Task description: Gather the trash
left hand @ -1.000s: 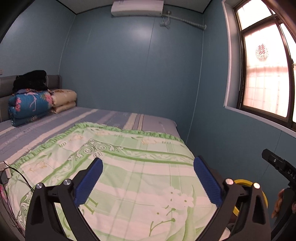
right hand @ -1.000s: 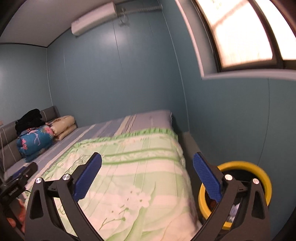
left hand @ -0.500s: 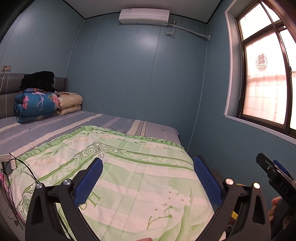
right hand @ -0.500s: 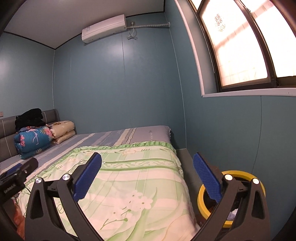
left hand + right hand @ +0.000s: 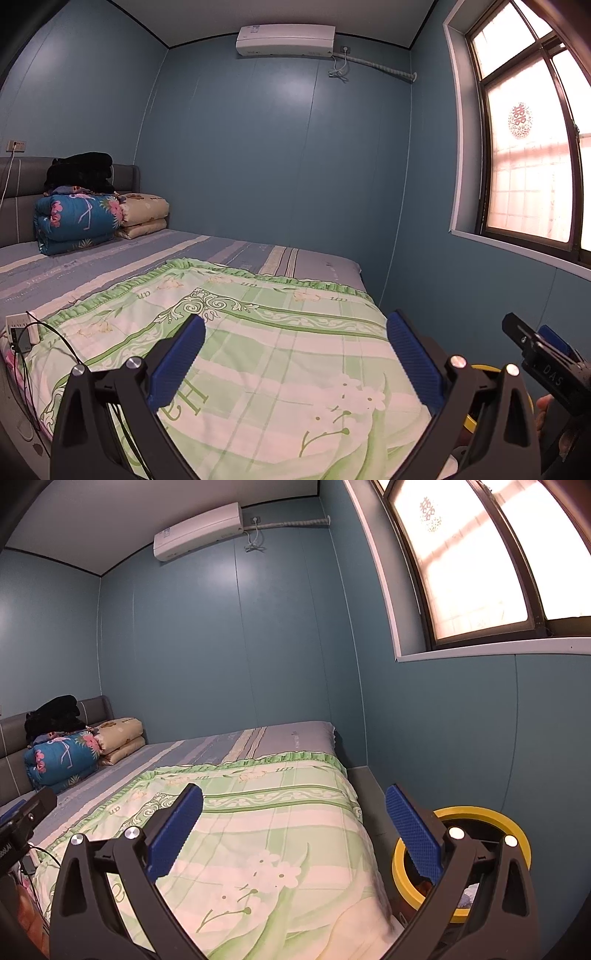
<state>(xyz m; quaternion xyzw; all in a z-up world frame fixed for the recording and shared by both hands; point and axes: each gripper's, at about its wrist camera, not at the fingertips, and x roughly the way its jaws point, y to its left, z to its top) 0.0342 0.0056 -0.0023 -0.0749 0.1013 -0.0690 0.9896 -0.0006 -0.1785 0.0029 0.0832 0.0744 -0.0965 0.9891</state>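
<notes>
A bin with a yellow rim [image 5: 484, 814] stands on the floor between the bed and the right wall; something pale lies inside it. In the left wrist view only a sliver of the yellow rim [image 5: 469, 421] shows behind my finger. My left gripper [image 5: 295, 360] is open and empty above the green flowered blanket [image 5: 280, 354]. My right gripper [image 5: 293, 834] is open and empty, over the blanket's right edge [image 5: 280, 834], with its right finger in front of the bin. No loose trash shows on the bed.
Folded quilts [image 5: 77, 221] and a black garment [image 5: 79, 173] are stacked at the headboard. A white power strip with black cables [image 5: 20, 328] lies at the bed's left edge. A window [image 5: 532, 155] is in the right wall. The right gripper's tip [image 5: 535, 350] shows at the right.
Both grippers have tilted upward, so more wall, the air conditioner and the window show. Both stay open and empty.
</notes>
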